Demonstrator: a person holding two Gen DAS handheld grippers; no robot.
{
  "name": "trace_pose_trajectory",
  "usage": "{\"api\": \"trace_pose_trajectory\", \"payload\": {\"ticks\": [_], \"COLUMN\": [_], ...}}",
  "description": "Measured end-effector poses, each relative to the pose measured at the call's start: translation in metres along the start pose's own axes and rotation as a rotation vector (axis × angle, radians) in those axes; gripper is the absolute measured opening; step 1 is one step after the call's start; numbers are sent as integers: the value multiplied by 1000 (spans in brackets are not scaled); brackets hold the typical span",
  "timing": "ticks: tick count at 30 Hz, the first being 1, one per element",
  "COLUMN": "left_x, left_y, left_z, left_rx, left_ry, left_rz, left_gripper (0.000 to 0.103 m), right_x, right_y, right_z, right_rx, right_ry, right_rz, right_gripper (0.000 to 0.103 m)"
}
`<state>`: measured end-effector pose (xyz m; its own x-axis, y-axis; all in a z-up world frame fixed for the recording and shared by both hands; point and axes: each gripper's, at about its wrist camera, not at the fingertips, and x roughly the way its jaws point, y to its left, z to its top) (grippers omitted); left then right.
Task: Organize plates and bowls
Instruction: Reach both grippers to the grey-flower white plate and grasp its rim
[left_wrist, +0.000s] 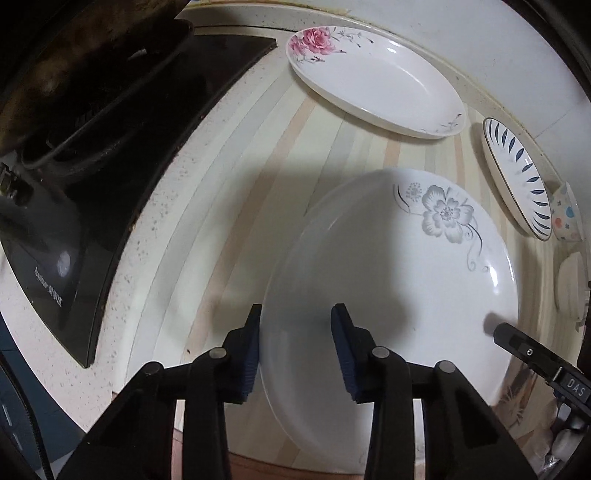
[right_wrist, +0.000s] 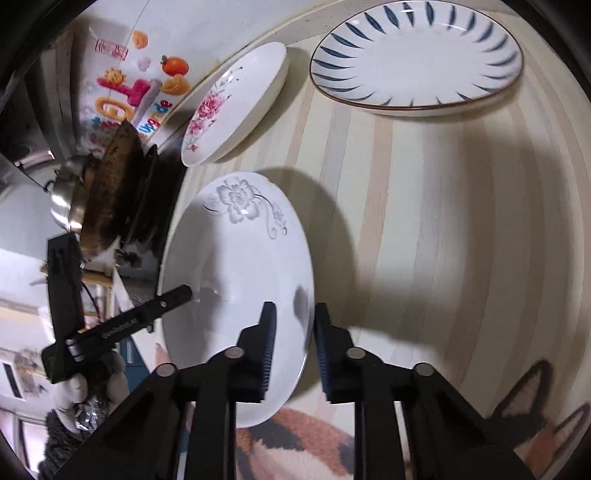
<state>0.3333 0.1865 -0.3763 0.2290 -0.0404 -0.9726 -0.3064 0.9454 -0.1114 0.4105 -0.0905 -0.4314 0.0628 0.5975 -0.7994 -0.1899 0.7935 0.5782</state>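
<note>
A white plate with a grey flower lies on the striped mat. My left gripper straddles its left rim from above, with one blue pad against the outer edge and the other over the inside, shut on it. My right gripper is shut on the opposite rim; one of its fingers shows in the left wrist view. A plate with a pink rose and one with blue leaf strokes lie farther back. A dotted bowl stands at the right edge.
A black glass stove borders the mat on the left, with a dark pan and a steel pot on it. A white wall runs close behind the plates. A small white dish sits below the dotted bowl. A gloved hand holds the left gripper.
</note>
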Motion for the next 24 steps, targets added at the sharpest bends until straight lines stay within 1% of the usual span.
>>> {"api": "trace_pose_trajectory", "payload": {"ticks": [4, 7, 10, 13, 14, 17, 19, 20, 21, 22, 24], "left_x": [-11, -16, -23, -34, -34, -38, -47, -49, -45, -49, -45], "left_y": [3, 4, 0, -12, -17, -30, -42, -48, -59, -67, -85], "left_z": [-9, -14, -20, -27, -23, -26, -36, -39, -33, -38, -33], "left_rx": [-15, -22, -8, 18, 25, 52, 70, 79, 90, 104, 116], "left_ry": [-34, -48, -65, -83, -86, -96, -102, -105, -108, -111, -109], "left_rz": [-4, -18, -21, -28, -31, -49, -66, -67, -68, -79, -98], "left_gripper": [27, 26, 26, 26, 26, 26, 26, 26, 26, 26, 26], "right_x": [2, -3, -9, -20, -25, -44, -55, -61, -69, -77, -92], "right_y": [8, 6, 2, 0, -2, -10, -15, -18, -22, -26, -34], "right_z": [2, -2, -5, -10, -12, -20, -25, -28, -31, -35, -42], "right_rx": [-39, -60, -77, -96, -99, -96, -96, -93, -91, -88, -79], "right_ry": [-15, -19, -21, -33, -39, -62, -74, -84, -95, -104, -124], "right_rz": [-12, -22, -35, -53, -56, -66, -82, -88, -91, -98, -109], "right_gripper": [16, 16, 16, 16, 16, 16, 16, 16, 16, 16, 16]}}
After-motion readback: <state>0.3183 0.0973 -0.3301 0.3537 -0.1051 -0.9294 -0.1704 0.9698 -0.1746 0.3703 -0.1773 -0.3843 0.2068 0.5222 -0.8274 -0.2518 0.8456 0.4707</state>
